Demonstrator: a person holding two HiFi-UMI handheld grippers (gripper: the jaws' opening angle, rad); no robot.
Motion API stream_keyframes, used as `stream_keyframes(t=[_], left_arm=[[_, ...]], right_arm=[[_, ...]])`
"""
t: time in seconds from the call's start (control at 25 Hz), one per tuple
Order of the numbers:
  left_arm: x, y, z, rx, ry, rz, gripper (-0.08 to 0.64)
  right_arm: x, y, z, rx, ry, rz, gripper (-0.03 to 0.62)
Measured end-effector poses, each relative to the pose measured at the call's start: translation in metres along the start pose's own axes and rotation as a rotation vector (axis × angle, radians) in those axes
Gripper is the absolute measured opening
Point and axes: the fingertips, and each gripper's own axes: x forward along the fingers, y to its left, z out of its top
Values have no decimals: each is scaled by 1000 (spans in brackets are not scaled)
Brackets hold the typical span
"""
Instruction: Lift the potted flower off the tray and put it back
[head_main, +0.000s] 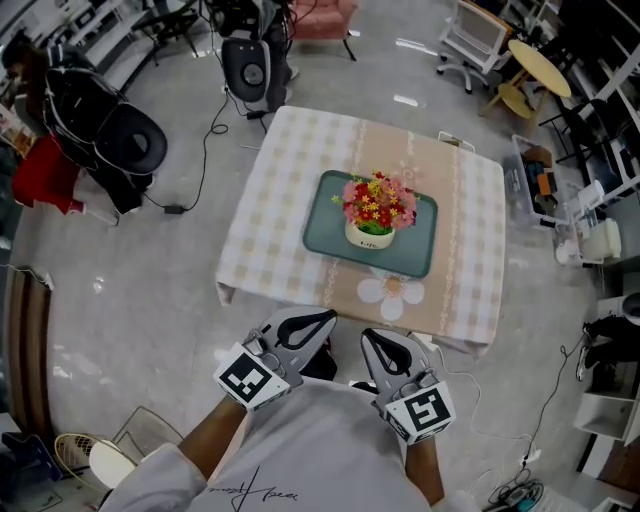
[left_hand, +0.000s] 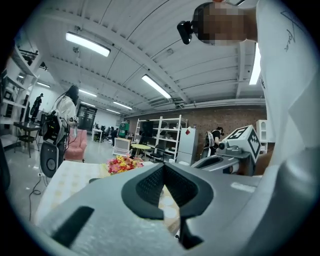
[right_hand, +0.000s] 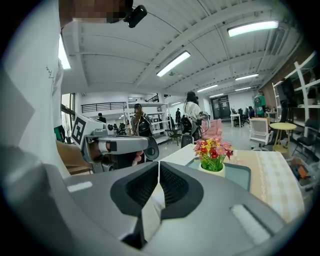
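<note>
Head view, progress: we judge the task not yet begun. The potted flower (head_main: 378, 212) stands upright in the middle of the green tray (head_main: 322, 232) on the checked table (head_main: 268, 190), so both the lift and the return are left to do.
Head view, grippers: we see the left gripper (head_main: 318, 322) and the right gripper (head_main: 376, 344) side by side, close to the white shirt (head_main: 300, 440). They are by the table's near edge, well apart from the potted flower, and both point towards it.
Left gripper view, jaws: we find them pressed together with nothing between. The flowers show beyond them, up and to the left, far off on the table.
Right gripper view, jaws: we read them as closed and empty too, with only a thin slit between them. The potted flower on its tray sits ahead and to the right, out of reach.
Next, as we judge: both grippers must travel forward and part their jaws before either can take the pot.
</note>
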Motion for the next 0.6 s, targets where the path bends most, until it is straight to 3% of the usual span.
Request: stream_keyframes(t=[0.2,0.4,0.6], left_arm=[[-23,-29,-8,31,5,-2,0],[-14,-28,-12,33,11,-12,1],[-5,-20,-21,136,71,6,1]], right_arm=[[-30,26,-15,0,-20,-7,17],[-31,14,-20,21,-7,-25,17],[-24,0,-25,35,-5,-12,17]])
